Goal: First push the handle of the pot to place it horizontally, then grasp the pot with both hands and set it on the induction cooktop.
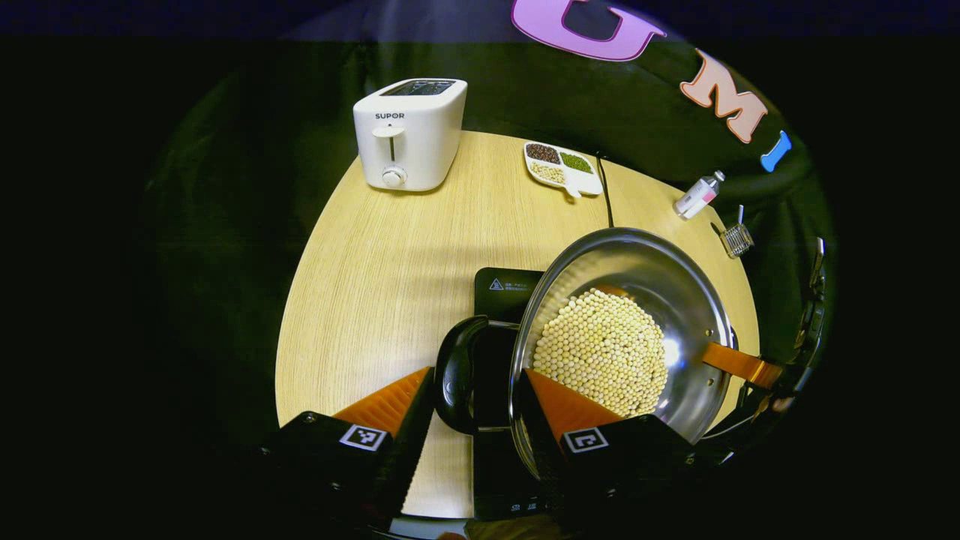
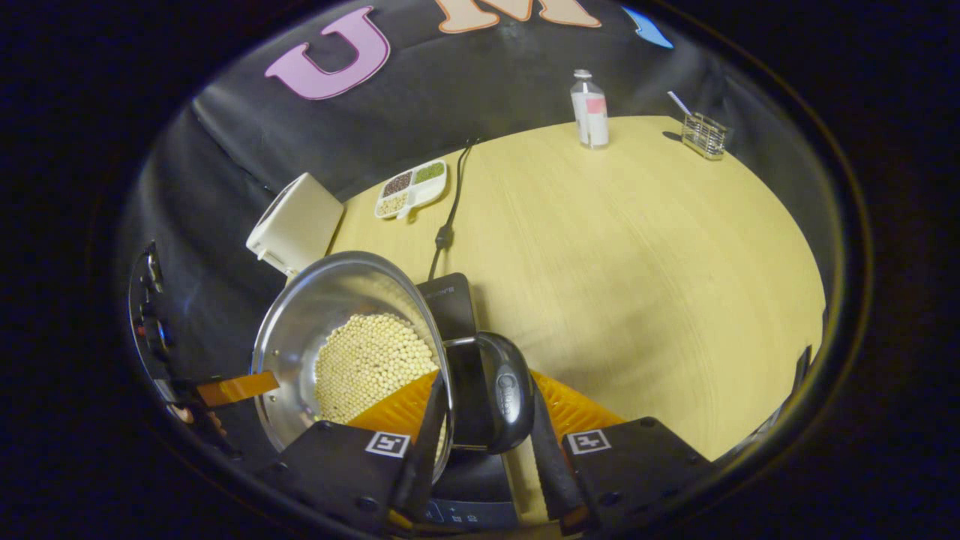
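Both grippers are on the pot (image 1: 675, 300) now, one at each side. In the left gripper view, the left gripper (image 1: 476, 394) straddles the pot's near rim: one finger reaches inside the bowl over the pale round beans (image 1: 600, 349), the other sits outside by the dark loop handle (image 1: 456, 375). The handle lies in the gap between the fingers, and I cannot tell whether both fingers actually press on anything. On the far side of the pot, the other gripper's finger (image 1: 739, 364) touches the rim.

In the right gripper view, the right gripper (image 2: 484, 409) has its fingers on either side of the opposite dark handle (image 2: 502, 390), one finger inside the rim against the beans (image 2: 367, 360), one outside. Contact looks close here, but a firm clamp on the handle I cannot confirm.

The pot (image 2: 300, 330) sits over the black induction cooktop (image 1: 504, 289), whose dark surface shows beneath and beside it; whether the base rests on the cooktop (image 2: 450, 300) or is held just above is unclear. The cooktop lies near the front edge of the pale wooden bench (image 1: 390, 255).

Farther back stand a white toaster (image 1: 409, 135), a divided dish of grains (image 1: 561, 166), a small bottle (image 2: 589, 109) and a wire holder (image 2: 705, 135).
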Demonstrator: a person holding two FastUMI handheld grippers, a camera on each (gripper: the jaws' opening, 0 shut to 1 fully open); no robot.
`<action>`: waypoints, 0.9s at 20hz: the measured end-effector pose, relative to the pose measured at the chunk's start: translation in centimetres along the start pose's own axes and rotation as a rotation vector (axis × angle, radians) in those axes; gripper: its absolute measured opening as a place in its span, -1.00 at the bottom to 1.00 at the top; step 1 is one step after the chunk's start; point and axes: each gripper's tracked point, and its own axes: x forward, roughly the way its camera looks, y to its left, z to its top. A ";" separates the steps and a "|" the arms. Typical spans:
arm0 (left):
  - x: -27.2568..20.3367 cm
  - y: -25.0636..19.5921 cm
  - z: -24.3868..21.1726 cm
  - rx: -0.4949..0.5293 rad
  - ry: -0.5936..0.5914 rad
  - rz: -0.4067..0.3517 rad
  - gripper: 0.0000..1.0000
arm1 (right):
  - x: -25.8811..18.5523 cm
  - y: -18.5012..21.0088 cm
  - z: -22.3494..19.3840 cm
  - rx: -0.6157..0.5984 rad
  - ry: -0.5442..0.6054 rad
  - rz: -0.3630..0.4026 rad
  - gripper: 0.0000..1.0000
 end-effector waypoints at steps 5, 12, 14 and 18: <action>-0.7 0.3 0.2 -0.025 -0.042 0.019 0.82 | -0.2 0.9 -0.2 -0.014 -0.005 0.033 0.62; -1.6 0.5 0.6 0.008 -0.102 0.053 0.83 | -0.6 0.1 0.0 -0.034 -0.021 0.023 1.00; -1.7 0.5 0.8 0.014 -0.118 0.068 0.83 | -0.9 0.2 0.3 -0.034 -0.033 0.031 1.00; -2.1 0.6 1.0 0.018 -0.148 0.080 0.82 | -1.2 -0.1 0.3 -0.050 -0.041 0.036 0.90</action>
